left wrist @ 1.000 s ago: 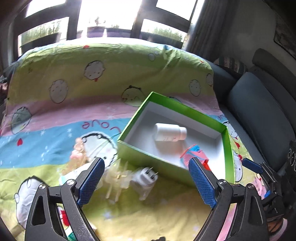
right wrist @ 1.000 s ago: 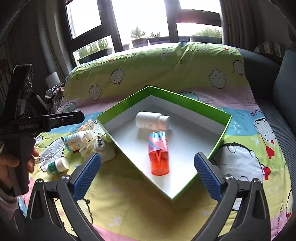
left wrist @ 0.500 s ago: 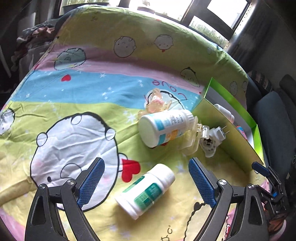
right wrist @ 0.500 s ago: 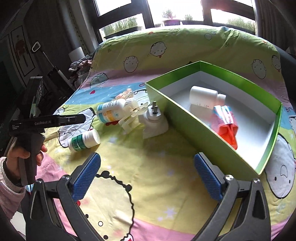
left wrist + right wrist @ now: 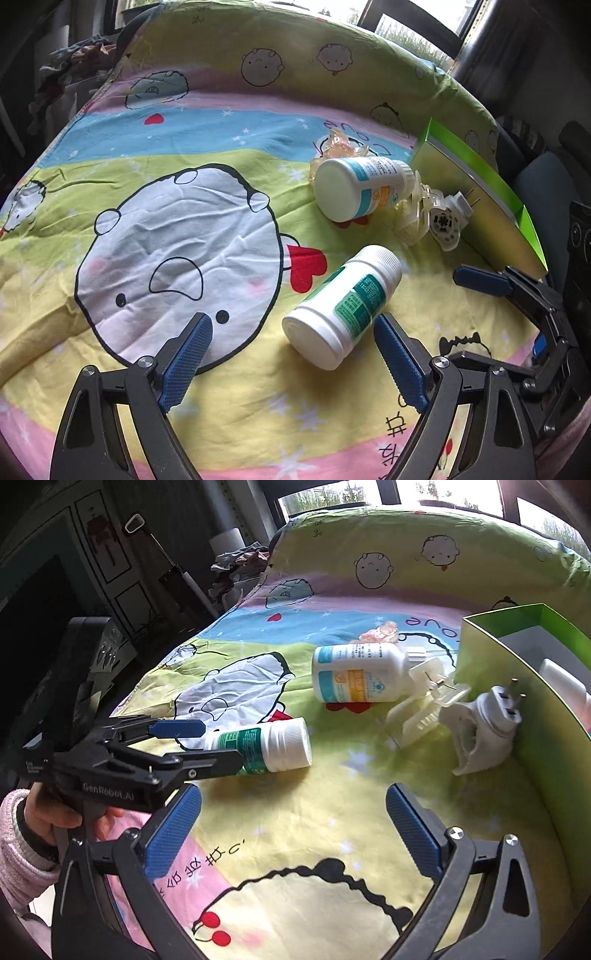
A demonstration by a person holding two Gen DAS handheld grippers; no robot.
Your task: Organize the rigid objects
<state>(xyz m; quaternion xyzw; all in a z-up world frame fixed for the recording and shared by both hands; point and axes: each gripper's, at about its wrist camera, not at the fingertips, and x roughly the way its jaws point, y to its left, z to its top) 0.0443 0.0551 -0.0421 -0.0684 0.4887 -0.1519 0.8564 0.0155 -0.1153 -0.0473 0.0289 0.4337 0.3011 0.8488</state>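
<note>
A white bottle with a green label (image 5: 343,306) lies on its side on the cartoon bedsheet. My left gripper (image 5: 291,319) reaches down over the bottle's bottom end, its jaws closing with that end between them, and the pads stand clear of it. The right wrist view shows the same straddle of the green-label bottle (image 5: 266,746) by the left gripper (image 5: 221,744). My right gripper (image 5: 293,792) hovers open over bare sheet, nothing between its fingers. Farther off lie a blue-and-orange label bottle (image 5: 362,674), a clear plastic clip (image 5: 417,709) and a white plug adapter (image 5: 487,720).
A green box (image 5: 517,686) stands at the right with a white bottle (image 5: 561,679) inside. A pale peach clip (image 5: 340,146) lies behind the blue-and-orange label bottle (image 5: 362,188). A hand in a pink sleeve (image 5: 22,834) holds the left gripper. Dark furniture stands beyond the bed's left edge.
Both views swung from the green box to the loose items left of it. The left gripper dropped closer until the green-label bottle came between its fingers.
</note>
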